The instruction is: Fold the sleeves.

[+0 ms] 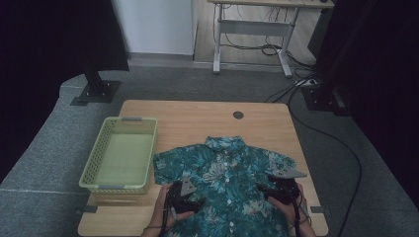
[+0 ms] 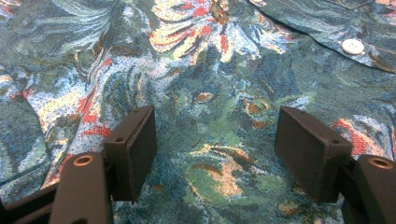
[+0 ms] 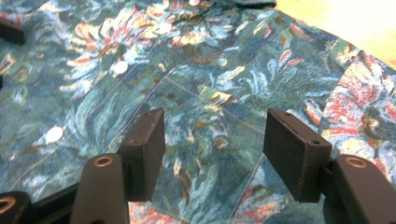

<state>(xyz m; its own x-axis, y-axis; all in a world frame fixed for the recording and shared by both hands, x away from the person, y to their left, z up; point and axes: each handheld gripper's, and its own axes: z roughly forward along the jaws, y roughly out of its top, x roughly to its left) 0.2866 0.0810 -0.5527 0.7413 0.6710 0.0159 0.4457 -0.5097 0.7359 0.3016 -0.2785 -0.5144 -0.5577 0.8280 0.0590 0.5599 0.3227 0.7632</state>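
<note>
A teal floral short-sleeved shirt (image 1: 227, 173) lies spread flat, buttons up, on the wooden table (image 1: 197, 118), collar toward the far side. My left gripper (image 1: 190, 196) rests over its lower left front, jaws wide apart over the fabric (image 2: 215, 140) with nothing between them. My right gripper (image 1: 276, 191) sits over the lower right front, also open, its jaws just above the cloth (image 3: 215, 130). White buttons (image 2: 352, 46) run down the placket (image 3: 120, 67). A hand holds each gripper at the table's near edge.
An empty light-green plastic basket (image 1: 121, 154) stands on the left part of the table, beside the shirt's left sleeve. A dark round cable port (image 1: 238, 115) sits near the far edge. Stands, cables and a desk are on the floor beyond.
</note>
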